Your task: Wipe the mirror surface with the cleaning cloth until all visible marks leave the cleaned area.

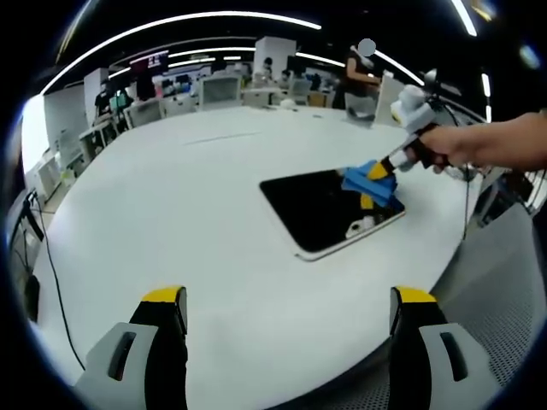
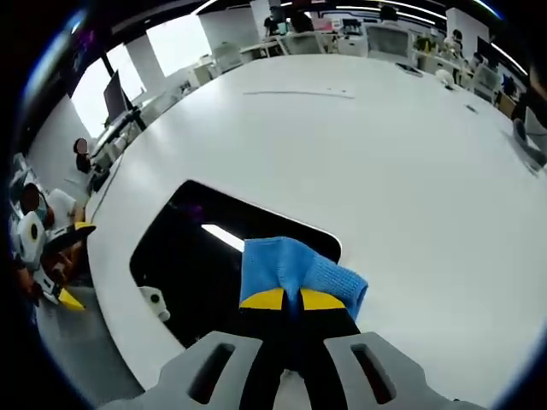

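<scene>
A dark rectangular mirror [image 1: 329, 209] with a pale frame lies flat on the white table [image 1: 188, 196]. My right gripper [image 1: 385, 171] comes in from the right, shut on a blue cleaning cloth [image 1: 366, 181] that rests on the mirror's far right part. In the right gripper view the blue cloth [image 2: 295, 269] is pinched between the yellow-tipped jaws of my right gripper [image 2: 292, 299], lying over the mirror [image 2: 201, 256] near its edge. My left gripper [image 1: 286, 307] is open over the table's near edge, well short of the mirror, holding nothing.
A person's hand [image 1: 479, 145] holds the right gripper. Desks, chairs and people stand beyond the table's far edge [image 1: 256, 90]. A dark cable [image 1: 51, 273] hangs at the table's left side. The other gripper [image 2: 55, 265] shows at the left edge of the right gripper view.
</scene>
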